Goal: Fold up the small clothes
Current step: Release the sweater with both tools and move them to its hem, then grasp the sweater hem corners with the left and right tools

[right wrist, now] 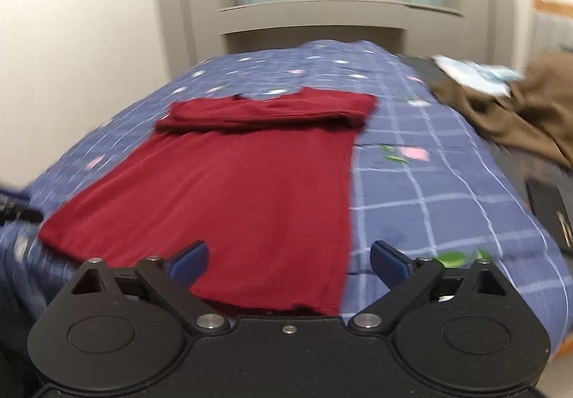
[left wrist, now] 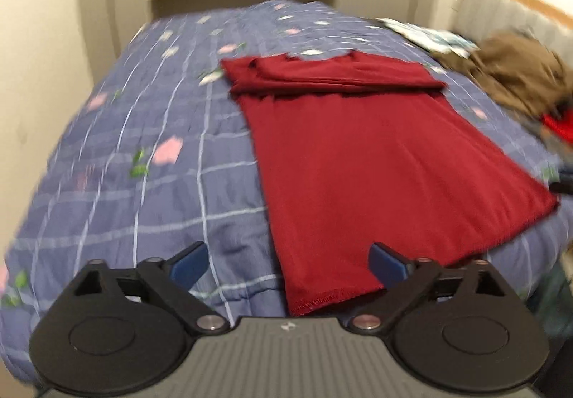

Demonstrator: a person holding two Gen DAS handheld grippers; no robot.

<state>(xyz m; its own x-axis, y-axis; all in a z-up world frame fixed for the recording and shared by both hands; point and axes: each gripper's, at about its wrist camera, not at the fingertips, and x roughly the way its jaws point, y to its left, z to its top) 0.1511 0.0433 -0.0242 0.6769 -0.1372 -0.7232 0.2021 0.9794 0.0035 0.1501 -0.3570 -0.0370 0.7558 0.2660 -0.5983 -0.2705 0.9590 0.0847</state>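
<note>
1. My left gripper (left wrist: pixel 288 263): jaws wide apart, empty; hem corner of red shirt (left wrist: pixel 361 161) lies between them, placed for pinch, I judge.
2. Red shirt: flat on blue quilt (left wrist: pixel 143 154), sleeves folded across top; ahead of both jaws.
3. My right gripper (right wrist: pixel 288 263): jaws apart, empty, straddling opposite hem corner.
4. Brown garment (right wrist: pixel 515 118): far right, awaiting turn.

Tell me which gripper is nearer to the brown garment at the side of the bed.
Right, as far as the views show. The brown garment lies beyond the shirt's right edge, the side where the right gripper hovers. The left gripper hovers at the red shirt's opposite hem corner.
</note>
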